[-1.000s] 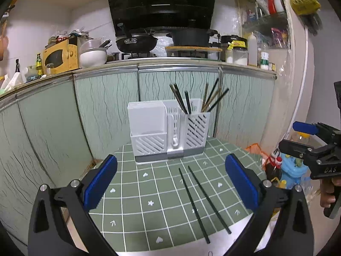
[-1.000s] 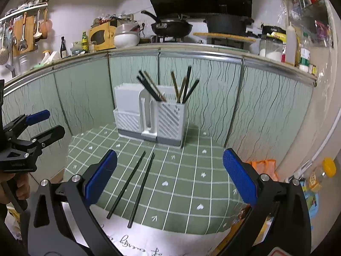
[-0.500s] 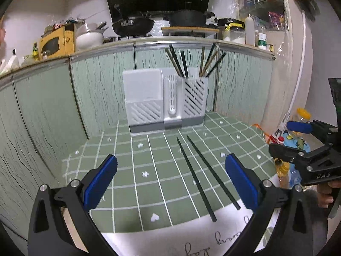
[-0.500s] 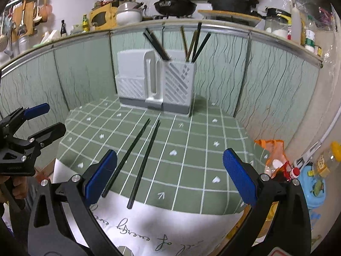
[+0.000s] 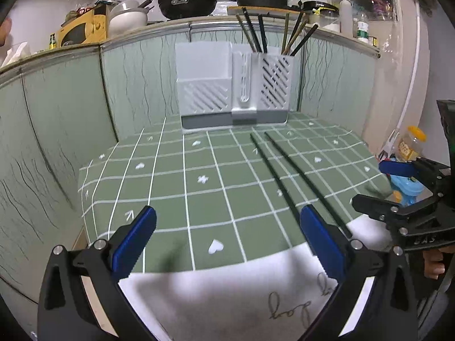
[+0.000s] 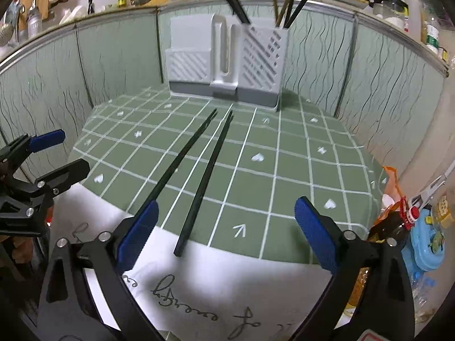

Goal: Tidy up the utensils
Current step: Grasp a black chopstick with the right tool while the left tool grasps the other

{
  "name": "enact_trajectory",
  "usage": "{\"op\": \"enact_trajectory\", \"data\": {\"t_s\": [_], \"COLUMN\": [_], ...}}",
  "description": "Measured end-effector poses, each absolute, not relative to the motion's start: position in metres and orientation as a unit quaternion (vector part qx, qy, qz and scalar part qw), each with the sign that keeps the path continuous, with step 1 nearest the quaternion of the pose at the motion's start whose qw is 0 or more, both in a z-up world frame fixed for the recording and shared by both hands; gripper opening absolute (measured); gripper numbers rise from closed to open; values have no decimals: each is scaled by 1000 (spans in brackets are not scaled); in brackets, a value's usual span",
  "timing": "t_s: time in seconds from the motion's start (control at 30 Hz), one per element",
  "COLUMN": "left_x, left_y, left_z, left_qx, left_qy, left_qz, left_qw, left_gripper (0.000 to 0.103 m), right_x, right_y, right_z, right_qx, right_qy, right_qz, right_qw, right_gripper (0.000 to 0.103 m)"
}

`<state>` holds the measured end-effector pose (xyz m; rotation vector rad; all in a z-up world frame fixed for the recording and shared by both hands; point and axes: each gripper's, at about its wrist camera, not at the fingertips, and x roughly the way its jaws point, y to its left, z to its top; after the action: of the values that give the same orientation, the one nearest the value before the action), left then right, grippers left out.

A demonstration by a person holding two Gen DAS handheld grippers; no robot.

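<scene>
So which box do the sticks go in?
On the green checked mat a white rack stands at the back, against the wall. Its right-hand bin, with slanted slots, already holds upright chopsticks; the left bin has none in view.

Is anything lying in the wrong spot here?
Yes. Two dark chopsticks lie loose on the green checked mat, side by side but splayed slightly apart, their near ends reaching the white cloth. The other chopsticks stand upright in the white holder at the back.
</scene>
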<state>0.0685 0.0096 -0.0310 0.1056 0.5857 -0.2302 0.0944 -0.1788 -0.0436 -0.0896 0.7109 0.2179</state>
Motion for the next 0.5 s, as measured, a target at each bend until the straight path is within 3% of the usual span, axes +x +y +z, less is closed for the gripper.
{"op": "enact_trajectory", "data": {"t_s": [0.37, 0.5], "left_x": [70, 69], "left_y": [23, 25], "left_z": [-48, -51], "left_qx": [38, 38], "left_qy": [307, 310], "left_qz": [-107, -111], "left_qw": [945, 944], "left_gripper": [98, 98], "right_x": [110, 114], "right_y": [-159, -163], "right_z": [-74, -75], "right_qx": [-30, -14], "right_qy": [381, 382], "right_qz": [124, 109], "right_qw": [916, 918], "right_gripper": [46, 23]}}
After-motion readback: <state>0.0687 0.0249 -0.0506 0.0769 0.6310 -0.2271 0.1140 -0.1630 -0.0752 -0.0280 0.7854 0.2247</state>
